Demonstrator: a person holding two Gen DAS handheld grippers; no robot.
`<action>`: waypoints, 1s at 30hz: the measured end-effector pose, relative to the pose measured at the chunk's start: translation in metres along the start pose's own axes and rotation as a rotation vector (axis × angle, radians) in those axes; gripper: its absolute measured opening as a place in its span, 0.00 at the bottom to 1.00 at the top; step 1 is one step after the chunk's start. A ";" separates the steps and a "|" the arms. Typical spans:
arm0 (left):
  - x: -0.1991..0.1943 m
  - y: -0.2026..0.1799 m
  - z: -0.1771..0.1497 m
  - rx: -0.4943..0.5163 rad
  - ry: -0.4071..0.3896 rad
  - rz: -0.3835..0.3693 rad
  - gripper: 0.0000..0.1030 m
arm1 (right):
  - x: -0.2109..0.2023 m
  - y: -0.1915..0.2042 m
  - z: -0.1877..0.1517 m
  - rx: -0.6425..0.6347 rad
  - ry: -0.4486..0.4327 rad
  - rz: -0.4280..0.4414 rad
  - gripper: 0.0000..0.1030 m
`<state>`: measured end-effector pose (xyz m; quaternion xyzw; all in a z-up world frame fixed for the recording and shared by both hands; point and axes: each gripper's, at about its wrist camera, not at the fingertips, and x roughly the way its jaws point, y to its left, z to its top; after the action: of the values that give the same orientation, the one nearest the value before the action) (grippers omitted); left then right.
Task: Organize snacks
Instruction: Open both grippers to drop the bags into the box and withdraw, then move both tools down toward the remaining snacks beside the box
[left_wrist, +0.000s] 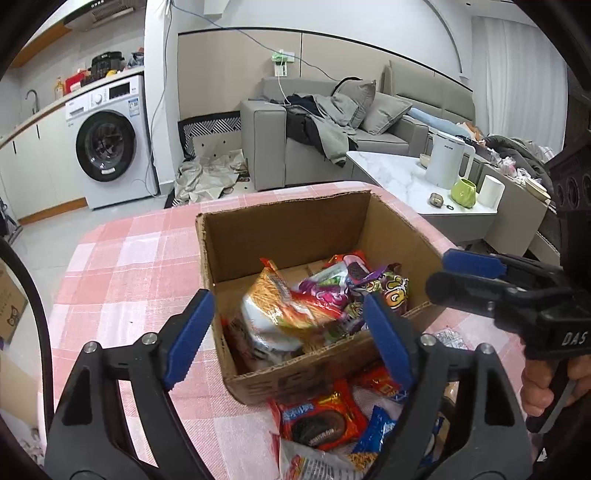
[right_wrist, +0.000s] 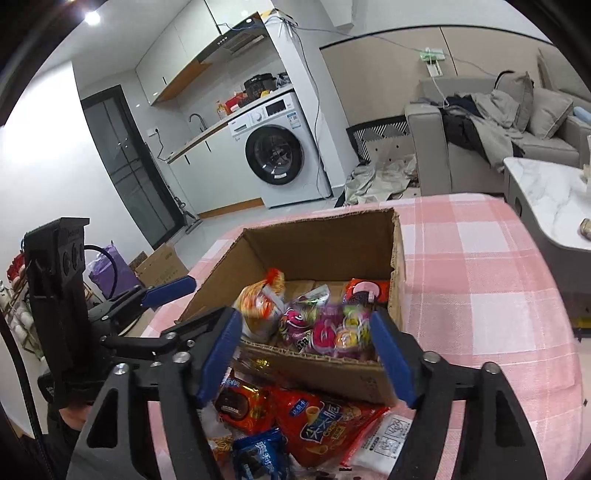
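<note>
My left tool (left_wrist: 284, 332) is released, blue pads spread wide with nothing clamped between them; it hangs over the near left corner of the box (left_wrist: 295, 229). My right tool (right_wrist: 306, 354) is released too, its pads standing either side of the box's near wall, empty. From the left wrist view I can see the right tool (left_wrist: 454, 273) reaching in from the right over the box's right wall, and a hand (left_wrist: 543, 387) on its trigger.

Just past the pads, inside the box, lie an orange noodle bag (left_wrist: 280, 299), blurred as if not yet settled, and a purple bag (right_wrist: 325, 328) beside it, equally smeared. A red pack (right_wrist: 365, 291) sits toward the box's far right corner. So I judge several snacks are already packed, yet the box floor still shows bare cardboard toward the back, so there is room left.

What's left: on the table (left_wrist: 129, 258), at its near edge and hard against the box's near wall, there is a heap still to move. I can pick out a red cookie pack (left_wrist: 321, 417), a blue pack (right_wrist: 258, 458), a big red chip bag (right_wrist: 325, 424) and a white-and-clear packet (right_wrist: 388, 439); a small silvery wrapper (left_wrist: 450, 338) lies near the box's right near corner. Others may be hidden under these.

I'd put the job at roughly halfway: about as much outside as inside. The rest of the pink checked table, toward its far and left edges, carries nothing I need. Both tools are free for the next pick from the near heap.
</note>
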<state>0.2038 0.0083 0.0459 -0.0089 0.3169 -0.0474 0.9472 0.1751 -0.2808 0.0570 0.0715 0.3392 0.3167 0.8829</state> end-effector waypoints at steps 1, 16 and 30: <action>-0.005 -0.001 -0.001 0.005 -0.004 0.001 0.81 | -0.005 0.001 -0.001 0.000 -0.008 -0.006 0.91; -0.079 -0.030 -0.037 0.052 -0.066 0.009 0.99 | -0.056 0.016 -0.040 -0.054 -0.033 -0.071 1.00; -0.113 -0.011 -0.086 -0.059 -0.060 0.005 0.99 | -0.067 0.011 -0.085 -0.037 0.022 -0.158 1.00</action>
<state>0.0612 0.0095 0.0451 -0.0374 0.2898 -0.0357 0.9557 0.0764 -0.3199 0.0329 0.0249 0.3474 0.2529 0.9026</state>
